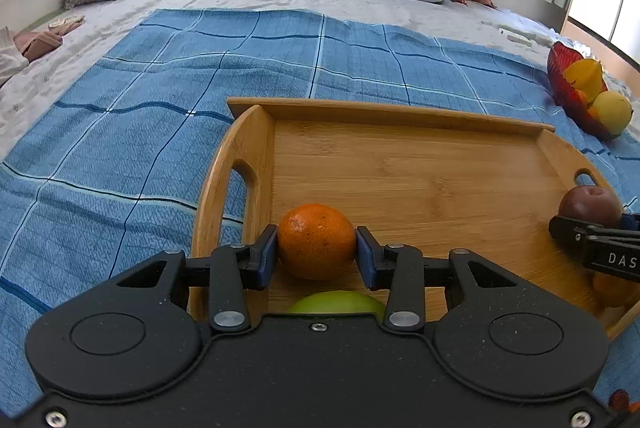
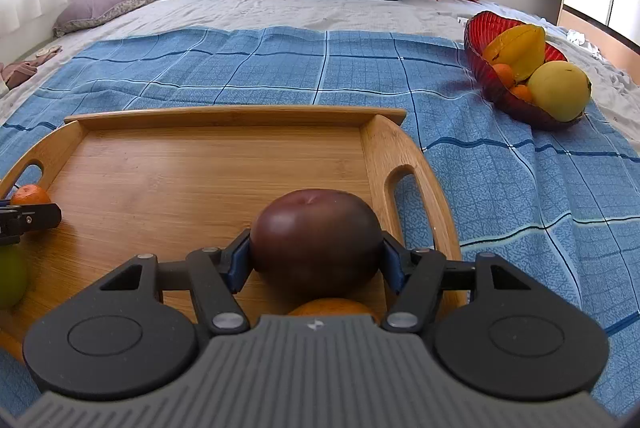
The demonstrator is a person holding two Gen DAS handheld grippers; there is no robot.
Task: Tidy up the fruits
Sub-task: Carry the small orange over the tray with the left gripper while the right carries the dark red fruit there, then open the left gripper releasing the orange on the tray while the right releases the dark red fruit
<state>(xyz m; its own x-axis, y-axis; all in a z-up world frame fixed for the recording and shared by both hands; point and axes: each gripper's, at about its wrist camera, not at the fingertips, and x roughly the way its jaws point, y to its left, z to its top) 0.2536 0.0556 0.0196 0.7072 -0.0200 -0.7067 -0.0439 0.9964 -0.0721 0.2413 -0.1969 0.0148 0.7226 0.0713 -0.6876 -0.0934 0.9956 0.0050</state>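
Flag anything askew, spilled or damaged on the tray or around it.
Nothing spilled or damaged. The red bowl tips on the rumpled blue cloth, its yellow fruit bulging over the low rim. The wooden tray sits flat.

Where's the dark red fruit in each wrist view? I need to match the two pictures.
Left wrist: dark red fruit at far right edge, over the wooden tray.
Right wrist: bottom centre, gripped by the right gripper.
Shared landmark: red fruit bowl, at the right.
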